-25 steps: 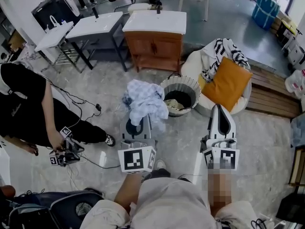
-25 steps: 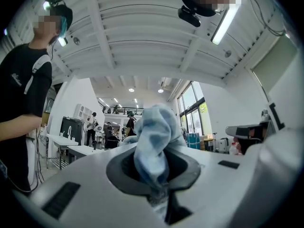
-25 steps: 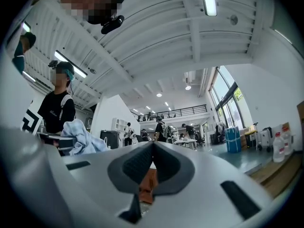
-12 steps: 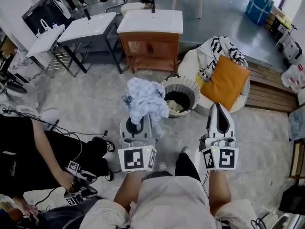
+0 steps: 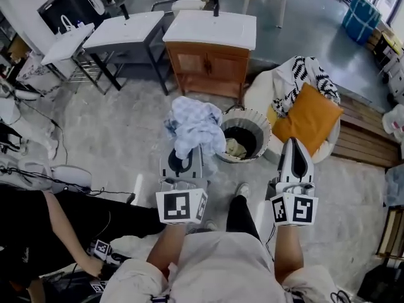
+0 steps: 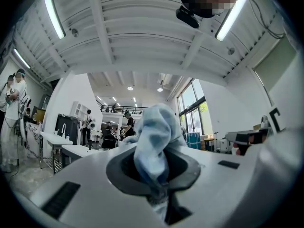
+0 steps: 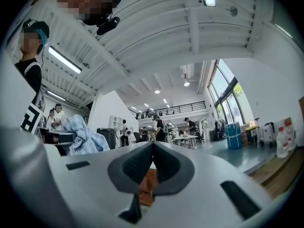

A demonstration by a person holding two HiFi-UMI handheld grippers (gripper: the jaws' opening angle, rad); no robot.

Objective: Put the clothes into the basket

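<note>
A crumpled pale blue cloth [image 5: 192, 124] hangs from my left gripper [image 5: 188, 150], which is shut on it. The cloth is held above the floor, just left of the round ribbed basket [image 5: 260, 122]. The basket is dark inside and holds a light-coloured garment [image 5: 235, 148]. In the left gripper view the cloth [image 6: 154, 137] bulges up out of the left gripper [image 6: 156, 182]. My right gripper [image 5: 295, 151] is shut with nothing in it, to the right of the basket. In the right gripper view the right gripper [image 7: 152, 151] has its jaws together, and the blue cloth [image 7: 83, 134] shows at the left.
A wooden cabinet with a white sink top [image 5: 211, 62] stands behind the basket. A white beanbag with an orange cushion [image 5: 308, 113] and patterned fabric [image 5: 307, 72] sits right of it. Grey tables [image 5: 123, 33] stand at the back left. A crouching person [image 5: 38, 226] and cables are at the lower left.
Both grippers have moved forward with the holder, the cloth still in the left one. The basket now lies closer between them. The crouching person has slid toward the lower left corner.
</note>
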